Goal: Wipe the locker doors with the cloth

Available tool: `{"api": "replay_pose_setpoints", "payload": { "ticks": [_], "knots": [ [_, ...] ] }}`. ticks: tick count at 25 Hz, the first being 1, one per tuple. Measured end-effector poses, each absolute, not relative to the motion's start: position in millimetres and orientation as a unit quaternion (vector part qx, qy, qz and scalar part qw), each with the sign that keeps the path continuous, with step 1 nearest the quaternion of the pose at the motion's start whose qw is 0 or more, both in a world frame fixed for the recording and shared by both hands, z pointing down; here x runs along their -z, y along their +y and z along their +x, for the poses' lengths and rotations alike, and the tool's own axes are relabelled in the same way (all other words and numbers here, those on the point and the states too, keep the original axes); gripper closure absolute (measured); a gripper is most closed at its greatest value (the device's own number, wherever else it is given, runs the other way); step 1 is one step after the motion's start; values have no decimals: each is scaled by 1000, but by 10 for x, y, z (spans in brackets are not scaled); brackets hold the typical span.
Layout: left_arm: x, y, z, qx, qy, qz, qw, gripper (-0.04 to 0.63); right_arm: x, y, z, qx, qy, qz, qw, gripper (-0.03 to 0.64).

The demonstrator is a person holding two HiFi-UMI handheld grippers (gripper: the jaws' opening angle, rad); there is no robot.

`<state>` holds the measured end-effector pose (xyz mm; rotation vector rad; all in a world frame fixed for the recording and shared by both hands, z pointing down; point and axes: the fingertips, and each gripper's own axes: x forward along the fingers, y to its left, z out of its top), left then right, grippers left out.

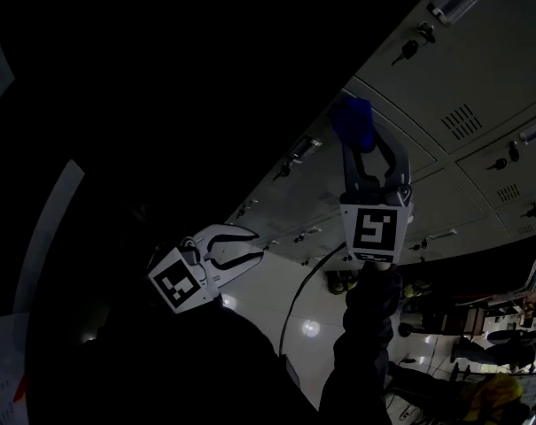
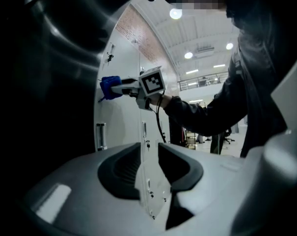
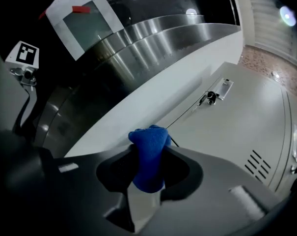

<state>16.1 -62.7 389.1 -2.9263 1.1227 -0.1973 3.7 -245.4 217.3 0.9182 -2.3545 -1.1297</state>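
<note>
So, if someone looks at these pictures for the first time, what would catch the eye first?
The bright blue cloth stands out first, pinched in the right gripper and raised close to the pale grey locker doors. After that comes the left gripper, lower and further left in the head view, with nothing between its jaws, set against the very dark left half of that view.

Fuzzy blue cloth [image 3: 148,157]; smooth matt metal locker doors [image 3: 236,132]
</note>
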Motion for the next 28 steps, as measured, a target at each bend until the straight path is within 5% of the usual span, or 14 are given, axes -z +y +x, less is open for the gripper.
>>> {"api": "replay_pose_setpoints", "payload": {
  "ticks": [28],
  "knots": [
    [-4147,-369,-37,76,364,-927,-46,494,-4169,-2607,-87,288,-853,301,316,497]
  ]
}}
